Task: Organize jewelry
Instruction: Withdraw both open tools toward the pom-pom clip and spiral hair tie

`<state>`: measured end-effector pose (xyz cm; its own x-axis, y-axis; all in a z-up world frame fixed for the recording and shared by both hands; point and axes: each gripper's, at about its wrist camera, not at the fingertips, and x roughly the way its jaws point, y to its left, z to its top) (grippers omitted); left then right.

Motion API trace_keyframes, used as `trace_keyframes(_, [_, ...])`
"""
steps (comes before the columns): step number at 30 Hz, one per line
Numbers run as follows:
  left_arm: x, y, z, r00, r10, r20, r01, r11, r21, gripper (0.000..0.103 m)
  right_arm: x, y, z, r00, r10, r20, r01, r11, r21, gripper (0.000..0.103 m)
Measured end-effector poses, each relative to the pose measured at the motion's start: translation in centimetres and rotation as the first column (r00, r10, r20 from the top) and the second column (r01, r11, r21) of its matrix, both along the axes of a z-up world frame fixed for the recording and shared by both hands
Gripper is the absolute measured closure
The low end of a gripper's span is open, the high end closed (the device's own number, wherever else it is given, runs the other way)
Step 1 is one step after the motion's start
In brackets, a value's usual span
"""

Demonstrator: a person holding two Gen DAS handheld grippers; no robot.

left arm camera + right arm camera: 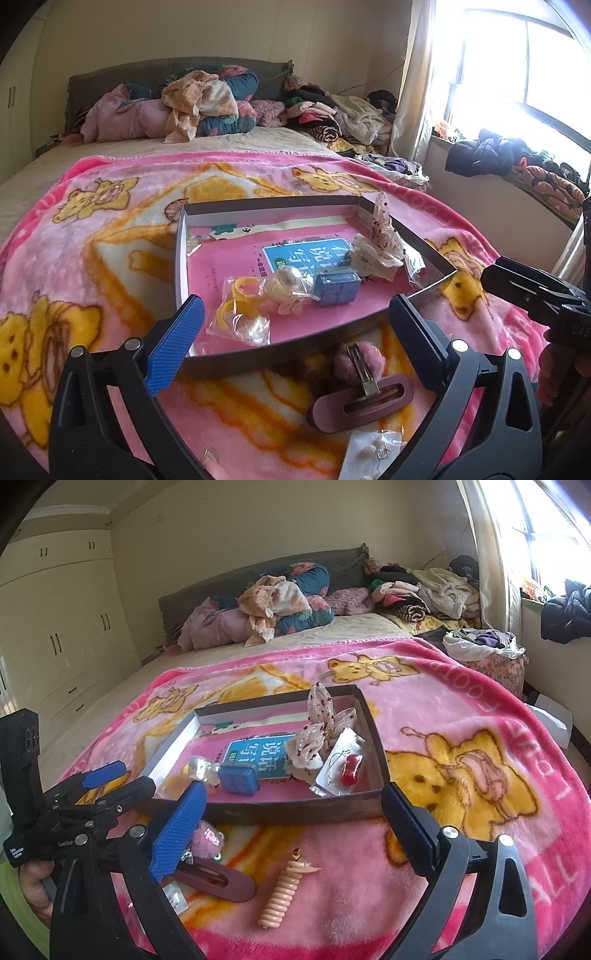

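A shallow box lid (236,360) (295,814) lies on the pink bear blanket. It holds a blue box (337,286) (239,779), a yellow item in a clear bag (242,306), a spotted bow (384,236) (325,731) and bagged red earrings (345,766). In front of the box lie a pink pom-pom clip (356,360) (208,840), a mauve oval hair clip (364,404) (221,880), an earring card (371,452) and a peach spiral hair tie (284,890). My left gripper (295,332) is open and empty above these clips. My right gripper (295,821) is open and empty above the hair tie.
Piles of clothes and pillows (207,103) lie at the head of the bed. A bag of clothes (487,650) stands at the right bedside under the window. Wardrobes (59,627) line the left wall.
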<state>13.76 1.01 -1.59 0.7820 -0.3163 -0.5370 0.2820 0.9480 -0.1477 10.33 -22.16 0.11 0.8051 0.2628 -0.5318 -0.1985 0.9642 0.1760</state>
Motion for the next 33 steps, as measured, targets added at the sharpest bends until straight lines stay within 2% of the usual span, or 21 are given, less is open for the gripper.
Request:
trace_keyframes(22, [-2.6, 0.5, -1.0, 1.0, -0.014, -0.013, 0.015, 1.0, 0.02, 0.012, -1.9, 1.1, -1.5, 0.999, 0.036, -0.037, -0.037, 0.999, -0.024, 0.01])
trace_keyframes(33, [-3.8, -0.2, -2.3, 0.998, -0.053, -0.043, 0.055, 0.998, 0.032, 0.012, -2.8, -0.3, -3.1, 0.996, 0.015, -0.082, -0.02, 0.998, -0.053, 0.01])
